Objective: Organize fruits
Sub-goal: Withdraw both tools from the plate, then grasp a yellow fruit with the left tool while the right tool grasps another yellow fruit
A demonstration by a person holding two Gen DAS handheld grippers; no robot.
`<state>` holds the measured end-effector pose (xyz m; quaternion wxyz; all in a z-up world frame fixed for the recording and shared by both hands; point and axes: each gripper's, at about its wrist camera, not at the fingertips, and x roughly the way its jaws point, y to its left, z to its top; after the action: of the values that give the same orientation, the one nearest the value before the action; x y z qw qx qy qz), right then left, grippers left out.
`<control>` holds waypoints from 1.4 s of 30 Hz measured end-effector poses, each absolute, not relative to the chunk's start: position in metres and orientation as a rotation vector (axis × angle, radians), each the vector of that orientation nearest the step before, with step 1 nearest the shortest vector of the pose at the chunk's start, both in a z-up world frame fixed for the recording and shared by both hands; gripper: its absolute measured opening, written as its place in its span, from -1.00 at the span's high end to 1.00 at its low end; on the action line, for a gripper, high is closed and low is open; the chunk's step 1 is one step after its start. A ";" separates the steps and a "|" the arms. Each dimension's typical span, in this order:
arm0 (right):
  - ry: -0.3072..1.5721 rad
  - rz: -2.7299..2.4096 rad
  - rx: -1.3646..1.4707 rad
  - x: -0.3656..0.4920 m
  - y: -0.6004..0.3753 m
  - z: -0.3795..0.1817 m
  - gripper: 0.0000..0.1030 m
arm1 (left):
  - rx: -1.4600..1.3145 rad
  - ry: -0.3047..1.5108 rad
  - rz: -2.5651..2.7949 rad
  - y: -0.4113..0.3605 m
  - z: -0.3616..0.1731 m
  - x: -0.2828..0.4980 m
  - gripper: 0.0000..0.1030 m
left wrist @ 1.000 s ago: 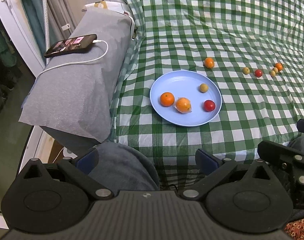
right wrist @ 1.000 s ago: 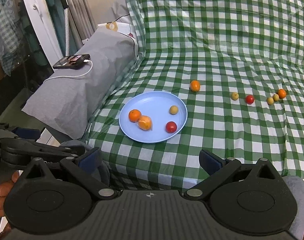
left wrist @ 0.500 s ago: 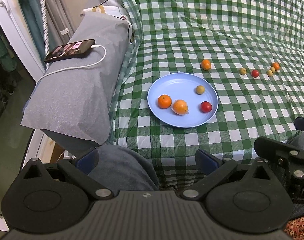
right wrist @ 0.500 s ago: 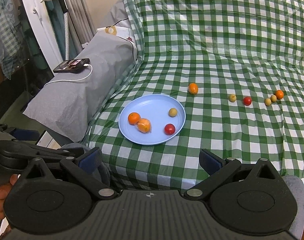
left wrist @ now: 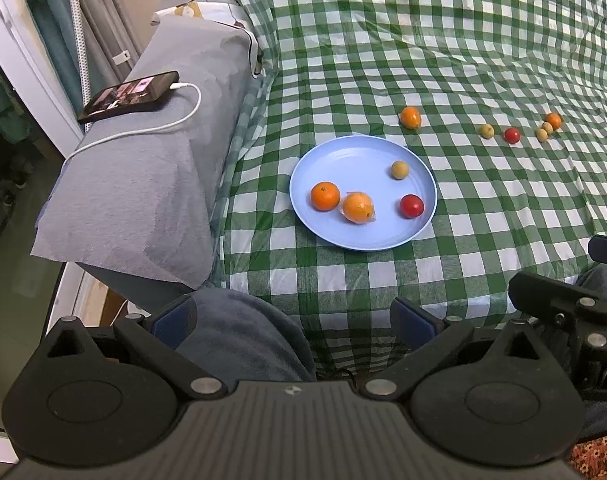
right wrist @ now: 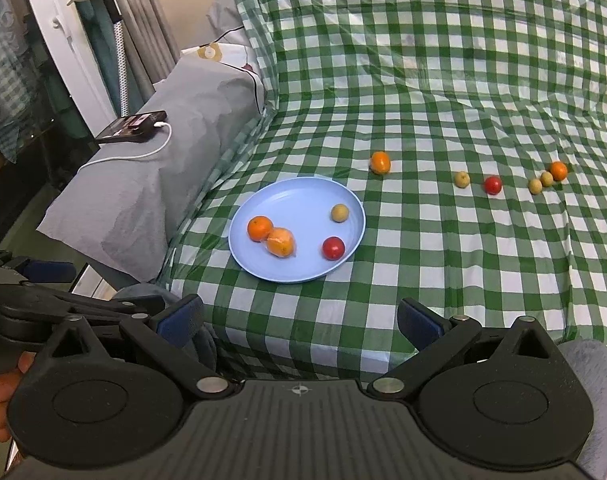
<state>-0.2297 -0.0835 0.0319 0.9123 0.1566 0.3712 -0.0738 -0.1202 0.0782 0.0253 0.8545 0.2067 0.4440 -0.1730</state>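
A bed covered with a green-and-white checked plastic sheet (right wrist: 443,92) carries everything. A round light-blue plate (right wrist: 291,196) lies on it near the front edge. Just beyond the plate's far rim sits one loose orange fruit (right wrist: 380,162). Farther right of the plate lie a small yellow-green fruit (right wrist: 461,179), a red tomato-like fruit (right wrist: 492,185), then two small yellow-green fruits (right wrist: 540,182) touching each other, beside a small orange fruit (right wrist: 559,171).

Green-and-white checked cloth (right wrist: 443,100), pale blue plate (right wrist: 287,204) (orange, red, yellowish fruits), grey pillow (left wrist: 143,168)
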 end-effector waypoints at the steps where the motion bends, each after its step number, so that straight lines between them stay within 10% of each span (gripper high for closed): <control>1: 0.766 -0.154 0.326 -0.229 -0.085 0.031 -0.98 | 0.436 0.937 -0.364 0.077 0.025 -0.119 -0.99; 42: 0.644 -0.590 0.403 -0.203 -0.285 -0.043 -0.98 | 0.536 0.923 -0.550 -0.148 -0.030 -0.025 -0.99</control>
<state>-0.2032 -0.2847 -0.0426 0.8865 0.1937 0.3099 -0.2838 -0.0254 -0.1482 -0.0303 0.8251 0.2522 0.4345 -0.2587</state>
